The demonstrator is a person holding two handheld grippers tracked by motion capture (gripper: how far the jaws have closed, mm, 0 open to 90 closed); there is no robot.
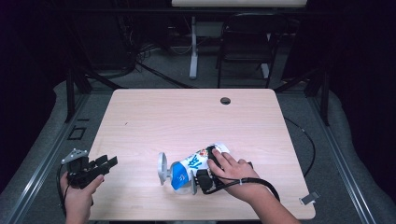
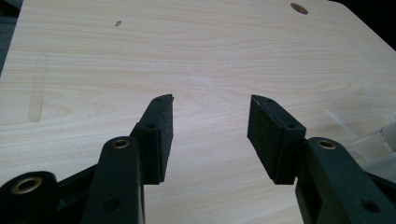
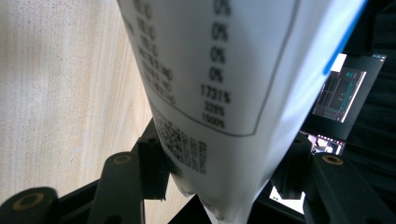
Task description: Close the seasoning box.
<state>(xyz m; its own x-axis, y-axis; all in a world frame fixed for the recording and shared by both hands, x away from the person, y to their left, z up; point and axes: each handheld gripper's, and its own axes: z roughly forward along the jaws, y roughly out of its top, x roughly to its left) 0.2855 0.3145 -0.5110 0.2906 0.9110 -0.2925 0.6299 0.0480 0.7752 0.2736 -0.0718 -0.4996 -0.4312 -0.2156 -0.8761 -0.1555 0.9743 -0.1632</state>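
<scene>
A light wooden table with rounded corners (image 1: 154,116) carries a white and blue printed carton-like package (image 1: 194,168), which lies on its side at about five o'clock from the table's middle, close to the near edge. A pale grey round part (image 1: 162,168) stands at the package's nine o'clock end; what it is cannot be told. A small dark round hole (image 1: 225,101) sits in the tabletop near the far edge, at about one o'clock.

The right gripper (image 1: 201,179) rests against the package's near side, with the person's right hand (image 1: 236,170) laid over gripper and package together. In the right gripper view the white package (image 3: 219,93), printed with a table of percentages, fills the gap between the two black jaws, which press on it from both sides: the tool is clamped on the package.

The left gripper (image 1: 105,165) is held by the left hand (image 1: 79,189) at the table's near left corner, at about eight o'clock, well apart from the package. In the left gripper view its jaws stand wide apart over bare wood (image 2: 187,56), with nothing between the black pads (image 2: 264,135).
</scene>
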